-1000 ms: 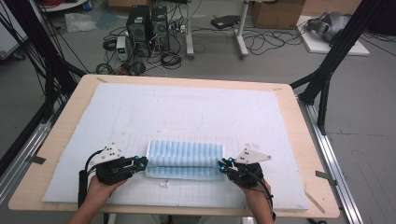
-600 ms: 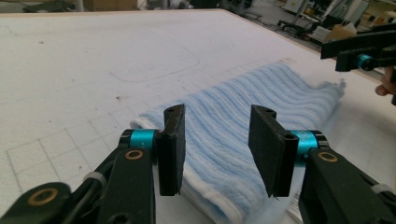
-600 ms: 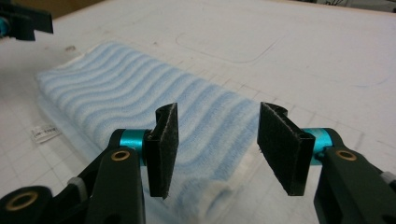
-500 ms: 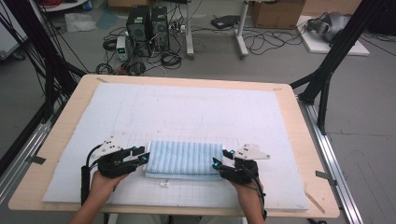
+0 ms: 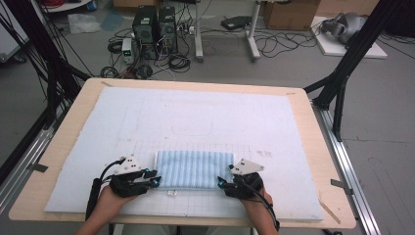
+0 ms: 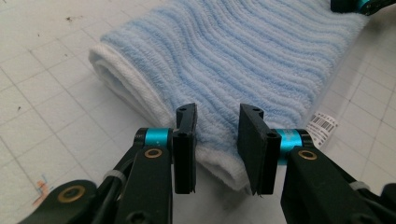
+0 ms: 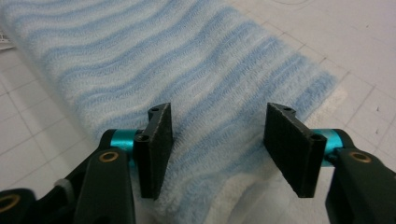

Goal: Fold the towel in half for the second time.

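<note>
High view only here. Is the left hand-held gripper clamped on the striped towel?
Observer: No. The left hand-held gripper has its jaws apart, though they have just closed a little. The blue-striped towel has its folded end in the gap, unpinched.
Operator: Right one?
Observer: The right hand-held gripper has just opened its jaws wider. They straddle the towel's other end without pressing it.
Operator: White speck by the near edge?
Observer: A barcode label at the towel's edge.

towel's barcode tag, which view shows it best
The left gripper view: the tag lies close, bars visible, beside the towel. The high view shows a white speck; the right gripper view just its edge.
</note>
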Motion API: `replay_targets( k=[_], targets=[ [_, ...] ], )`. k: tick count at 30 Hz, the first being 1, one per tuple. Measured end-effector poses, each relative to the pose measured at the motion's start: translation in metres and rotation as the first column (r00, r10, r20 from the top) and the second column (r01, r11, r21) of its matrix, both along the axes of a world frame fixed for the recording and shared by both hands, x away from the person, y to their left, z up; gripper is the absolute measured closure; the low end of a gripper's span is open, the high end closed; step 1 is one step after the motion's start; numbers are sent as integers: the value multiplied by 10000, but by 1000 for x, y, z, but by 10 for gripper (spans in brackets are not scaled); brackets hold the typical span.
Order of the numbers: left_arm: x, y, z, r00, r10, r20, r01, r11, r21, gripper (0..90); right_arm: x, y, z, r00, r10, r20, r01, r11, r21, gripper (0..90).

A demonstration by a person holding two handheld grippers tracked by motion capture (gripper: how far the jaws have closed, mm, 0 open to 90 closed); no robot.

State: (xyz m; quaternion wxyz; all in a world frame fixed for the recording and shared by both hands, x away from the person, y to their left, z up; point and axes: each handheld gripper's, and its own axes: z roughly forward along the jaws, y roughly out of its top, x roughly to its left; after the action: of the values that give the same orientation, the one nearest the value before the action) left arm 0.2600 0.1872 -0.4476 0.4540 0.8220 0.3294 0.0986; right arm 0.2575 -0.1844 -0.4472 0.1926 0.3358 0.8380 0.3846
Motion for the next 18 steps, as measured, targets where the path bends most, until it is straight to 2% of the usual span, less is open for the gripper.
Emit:
replay_targets(
  k=[2, 5, 6, 8, 9, 10, 11, 15, 18],
  targets=[
    [4, 5, 2, 9999, 119, 93, -116, 9995, -304, 647, 1, -2, 2, 9999, -1, -102, 2, 9999, 101, 355],
    [12, 16, 6, 9959, 511, 752, -429, 9934, -1065, 572, 5, -9, 5, 9996, -114, -276, 135, 9969, 771, 308],
    [16, 20, 7, 9934, 657, 938, -529, 9897, -1334, 556, 7, -11, 6, 9997, -156, -206, 175, 9952, 959, 300],
    [22, 26, 10, 9840, 905, 1534, -625, 9820, -1783, 504, 11, -15, 10, 9997, -228, -92, 238, 9927, 1184, 283],
    [24, 29, 11, 9753, 987, 1975, -613, 9803, -1875, 483, 12, -16, 12, 9995, -284, -102, 294, 9918, 1244, 268],
    [26, 31, 12, 9652, 1074, 2384, -650, 9817, -1792, 466, 14, -18, 13, 9995, -319, -33, 321, 9912, 1281, 253],
    [29, 33, 13, 9605, 1138, 2538, -711, 9826, -1717, 462, 16, -20, 14, 9995, -328, -28, 329, 9906, 1330, 238],
    [40, 41, 16, 9655, 1654, 2011, -1212, 9690, -2151, 384, 21, -33, 18, 9967, -801, 135, 774, 9869, 1414, 169],
    [45, 47, 18, 9654, 1960, 1722, -1533, 9602, -2334, 294, 24, -45, 23, 9914, -1236, 428, 1154, 9807, 1576, 120]
  ],
)
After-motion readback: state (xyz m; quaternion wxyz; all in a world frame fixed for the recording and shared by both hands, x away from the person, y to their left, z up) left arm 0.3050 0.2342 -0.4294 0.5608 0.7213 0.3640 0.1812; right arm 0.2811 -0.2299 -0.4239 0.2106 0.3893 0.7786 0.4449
